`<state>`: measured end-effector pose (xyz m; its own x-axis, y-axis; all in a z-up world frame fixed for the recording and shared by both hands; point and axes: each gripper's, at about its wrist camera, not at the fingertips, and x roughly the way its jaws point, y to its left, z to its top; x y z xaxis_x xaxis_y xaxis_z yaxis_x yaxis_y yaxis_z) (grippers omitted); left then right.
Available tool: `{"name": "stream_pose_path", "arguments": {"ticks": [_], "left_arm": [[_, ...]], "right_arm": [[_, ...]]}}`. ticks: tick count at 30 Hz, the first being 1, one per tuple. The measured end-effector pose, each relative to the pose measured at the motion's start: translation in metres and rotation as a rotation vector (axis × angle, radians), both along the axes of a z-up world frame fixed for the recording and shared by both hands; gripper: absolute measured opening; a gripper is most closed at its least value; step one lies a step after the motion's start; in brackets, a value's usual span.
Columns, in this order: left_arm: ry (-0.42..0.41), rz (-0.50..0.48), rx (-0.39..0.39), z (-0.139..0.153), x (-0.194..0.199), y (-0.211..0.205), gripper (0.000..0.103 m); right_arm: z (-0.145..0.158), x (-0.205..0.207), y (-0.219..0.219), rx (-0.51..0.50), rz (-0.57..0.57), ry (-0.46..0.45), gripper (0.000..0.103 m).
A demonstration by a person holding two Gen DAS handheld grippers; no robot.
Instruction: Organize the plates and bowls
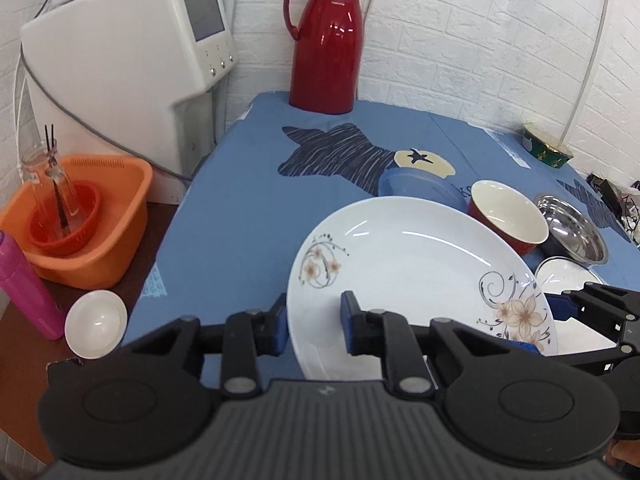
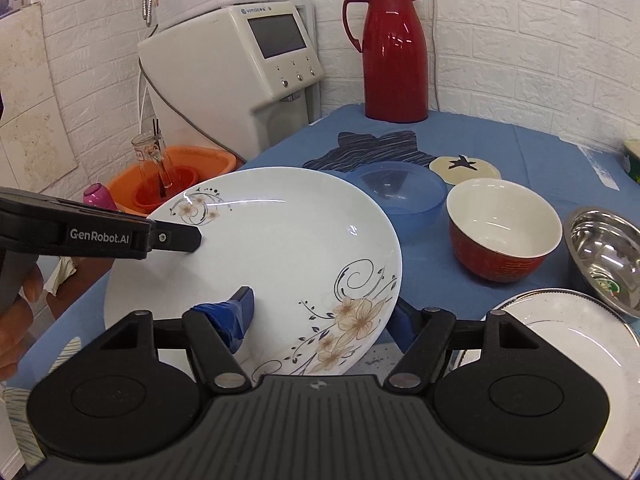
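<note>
A white plate with flower prints (image 1: 404, 264) (image 2: 280, 256) hangs tilted over the blue tablecloth (image 1: 240, 208). My left gripper (image 1: 314, 322) is shut on its left rim, one finger outside the rim and one inside. In the right wrist view the left gripper (image 2: 192, 236) reaches in from the left. My right gripper (image 2: 322, 316) is open and straddles the plate's right rim, one blue pad on the plate's face and the other behind the edge. Beyond the plate stand a red bowl (image 2: 500, 232), a blue plastic bowl (image 2: 400, 196) and a steel bowl (image 2: 608, 256).
A white steel-rimmed plate (image 2: 560, 344) lies at the right front. A red thermos (image 1: 326, 40) stands at the back by the wall. Left of the table are an orange basin (image 1: 80, 220), a pink bottle (image 1: 24, 288), a small white bowl (image 1: 96, 324) and a water dispenser (image 1: 120, 64).
</note>
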<state>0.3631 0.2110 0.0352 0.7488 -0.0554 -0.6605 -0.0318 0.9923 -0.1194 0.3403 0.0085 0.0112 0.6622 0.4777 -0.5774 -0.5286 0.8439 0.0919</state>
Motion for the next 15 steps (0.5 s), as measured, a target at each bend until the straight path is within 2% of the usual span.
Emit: {"name": "stream_pose_path", "arguments": {"ticks": [6, 15], "left_arm": [[-0.013, -0.021, 0.003, 0.011, -0.056, -0.009, 0.016], [0.000, -0.037, 0.009, -0.012, -0.131, -0.018, 0.016]], "right_arm": [[0.008, -0.053, -0.011, 0.031, 0.000, 0.029, 0.056], [-0.014, -0.114, -0.017, 0.064, -0.042, 0.054, 0.057]]}}
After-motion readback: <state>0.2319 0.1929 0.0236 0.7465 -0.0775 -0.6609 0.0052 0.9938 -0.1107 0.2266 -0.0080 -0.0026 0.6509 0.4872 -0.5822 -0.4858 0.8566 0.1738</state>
